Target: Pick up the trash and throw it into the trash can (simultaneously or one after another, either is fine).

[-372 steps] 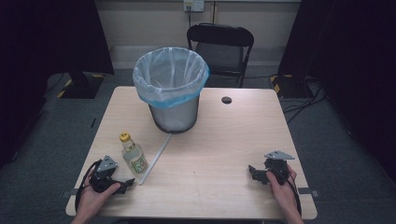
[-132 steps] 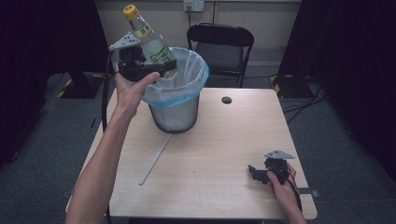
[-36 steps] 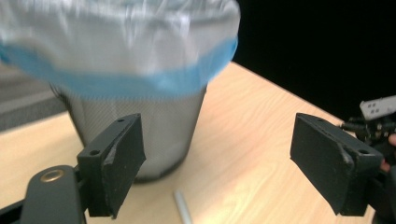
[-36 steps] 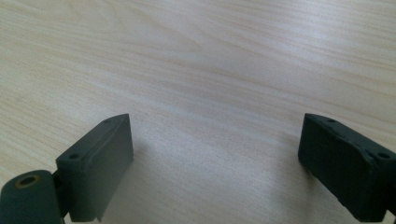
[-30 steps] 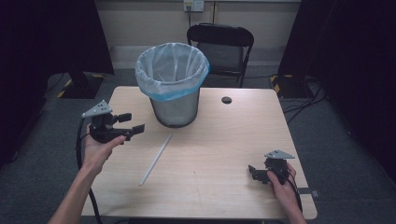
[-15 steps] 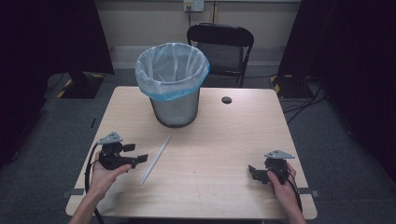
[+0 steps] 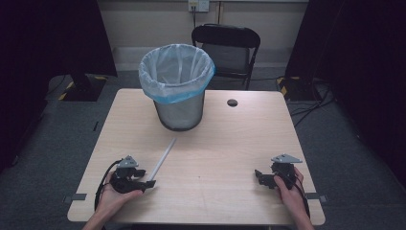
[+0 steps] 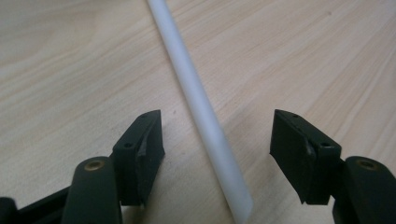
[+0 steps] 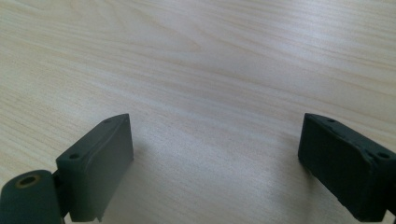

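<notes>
1. A grey waste bin (image 7: 178,108) stands on the wooden table (image 7: 230,143), toward its far side and a little left of centre. A pale plastic liner (image 7: 175,64) is folded over its rim, with a blue band below the fold. The high view looks into the liner's mouth, but I cannot tell what lies at the bottom.
2. A white tube (image 7: 162,160) lies flat on the table on the near side of the bin. Its long axis runs at a slant: the far end points toward the bin's base, and the near end lies beside the left gripper (image 7: 148,184).
3. The left gripper rests low on the table, well to the near left of the bin, held in the person's left hand (image 7: 112,194). Its jaws stand wide apart.
4. The left gripper view shows what the high view cannot: the tube (image 8: 201,112) lies between the two black jaws, touching neither, with its near end just short of the frame's bottom edge.
5. The right gripper (image 7: 258,175) sits well to the near right of the bin, held in the right hand (image 7: 289,191). The right gripper view shows its jaws spread wide over bare wood.
6. A small round hole (image 7: 232,102) in the tabletop lies just right of the bin; a black chair (image 7: 225,48) stands behind it.
</notes>
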Demonstrator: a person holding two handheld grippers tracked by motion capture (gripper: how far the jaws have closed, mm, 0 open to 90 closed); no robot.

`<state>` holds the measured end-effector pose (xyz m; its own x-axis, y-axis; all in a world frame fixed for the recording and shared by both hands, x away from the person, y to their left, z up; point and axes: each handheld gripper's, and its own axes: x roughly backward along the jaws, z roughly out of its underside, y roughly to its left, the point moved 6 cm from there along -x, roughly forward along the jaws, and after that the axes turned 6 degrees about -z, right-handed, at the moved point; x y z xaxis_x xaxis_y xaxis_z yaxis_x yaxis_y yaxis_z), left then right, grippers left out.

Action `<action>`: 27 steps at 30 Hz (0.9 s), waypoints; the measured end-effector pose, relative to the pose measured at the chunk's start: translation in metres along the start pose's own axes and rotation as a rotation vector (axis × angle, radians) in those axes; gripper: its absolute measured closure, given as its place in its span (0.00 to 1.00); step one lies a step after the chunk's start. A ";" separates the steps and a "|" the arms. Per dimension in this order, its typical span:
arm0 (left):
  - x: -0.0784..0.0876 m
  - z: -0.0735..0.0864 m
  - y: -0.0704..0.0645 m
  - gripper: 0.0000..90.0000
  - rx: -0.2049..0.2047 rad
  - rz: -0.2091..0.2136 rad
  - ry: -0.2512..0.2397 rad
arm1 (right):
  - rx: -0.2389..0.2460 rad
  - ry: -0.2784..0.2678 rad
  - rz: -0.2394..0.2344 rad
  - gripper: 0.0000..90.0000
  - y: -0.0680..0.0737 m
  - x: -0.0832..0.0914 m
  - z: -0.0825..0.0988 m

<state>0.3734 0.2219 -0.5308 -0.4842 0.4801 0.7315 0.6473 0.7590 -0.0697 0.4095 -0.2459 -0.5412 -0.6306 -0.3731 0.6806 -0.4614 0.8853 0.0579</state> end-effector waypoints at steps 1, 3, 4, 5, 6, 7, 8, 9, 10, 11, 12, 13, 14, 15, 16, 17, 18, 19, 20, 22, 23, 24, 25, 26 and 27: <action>0.000 0.000 -0.001 0.40 -0.003 -0.004 -0.001 | 0.000 0.000 0.000 0.10 0.000 0.000 0.000; 0.000 0.000 -0.001 0.49 -0.022 -0.019 -0.012 | 0.000 0.000 0.000 0.10 0.000 0.000 0.000; 0.000 0.001 0.000 0.52 -0.045 -0.040 -0.010 | 0.000 0.000 0.000 0.10 0.000 0.000 0.000; 0.000 0.001 0.000 0.56 -0.061 -0.053 -0.010 | 0.000 0.000 0.000 0.10 0.000 0.000 0.000; 0.000 0.001 0.001 0.60 -0.073 -0.066 -0.008 | 0.000 0.000 0.000 0.10 0.000 0.000 0.000; 0.000 0.001 0.001 0.65 -0.086 -0.083 -0.004 | 0.000 0.000 0.000 0.10 0.000 0.000 0.000; 0.000 0.001 0.000 0.68 -0.091 -0.089 -0.002 | 0.000 0.000 0.000 0.10 0.000 0.000 0.000; 0.000 0.000 0.000 0.69 -0.097 -0.096 0.004 | 0.000 0.000 0.000 0.10 0.000 0.000 0.000; 0.000 0.000 0.000 0.70 -0.103 -0.097 0.006 | 0.000 0.000 0.000 0.10 0.000 0.000 0.000; 0.000 0.000 -0.002 0.71 -0.100 -0.096 0.002 | 0.000 0.000 0.000 0.10 0.000 0.000 0.000; 0.000 0.000 -0.003 0.73 -0.099 -0.097 0.007 | 0.000 0.000 0.000 0.10 0.000 0.000 0.000; 0.001 0.000 -0.003 0.75 -0.108 -0.095 0.010 | 0.000 0.000 0.000 0.10 0.000 0.000 0.000; 0.001 0.000 -0.003 0.76 -0.105 -0.093 0.010 | 0.000 0.000 0.000 0.10 0.000 0.000 0.000; 0.001 0.000 -0.003 0.77 -0.105 -0.086 0.009 | 0.000 0.000 0.000 0.10 0.000 0.000 0.000; 0.001 0.000 -0.003 0.79 -0.109 -0.084 0.011 | 0.000 0.000 0.000 0.10 0.000 0.000 0.000; 0.001 0.000 -0.003 0.79 -0.106 -0.080 0.009 | 0.000 0.000 0.000 0.10 0.000 0.000 0.000; 0.001 0.000 -0.003 0.81 -0.105 -0.078 0.010 | 0.000 0.000 0.000 0.10 0.000 0.000 0.000; 0.000 0.000 -0.003 0.82 -0.099 -0.076 0.005 | 0.001 0.000 0.000 0.10 0.000 0.000 0.000; 0.000 0.000 -0.002 0.83 -0.097 -0.074 0.003 | 0.000 0.000 0.000 0.10 0.000 0.000 0.000; 0.000 0.000 -0.001 0.87 -0.088 -0.073 0.001 | 0.001 0.000 0.000 0.10 0.000 0.000 0.000; 0.000 0.000 0.000 0.88 -0.088 -0.070 0.002 | 0.000 0.000 0.000 0.10 0.000 0.000 0.000; 0.001 0.000 0.001 0.88 -0.091 -0.070 0.005 | 0.000 0.000 0.000 0.10 0.000 0.000 0.000; 0.000 -0.001 0.001 0.88 -0.098 -0.072 0.003 | 0.000 0.000 0.000 0.10 0.000 0.000 0.000; 0.000 -0.001 0.001 0.88 -0.101 -0.072 0.003 | 0.000 0.000 0.000 0.10 0.000 0.000 0.000; 0.001 -0.001 0.001 0.88 -0.102 -0.072 0.007 | 0.000 0.000 0.000 0.10 0.000 0.000 0.000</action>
<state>0.3741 0.2224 -0.5300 -0.5278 0.4226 0.7368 0.6677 0.7425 0.0524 0.4095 -0.2459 -0.5412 -0.6303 -0.3734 0.6806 -0.4617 0.8851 0.0580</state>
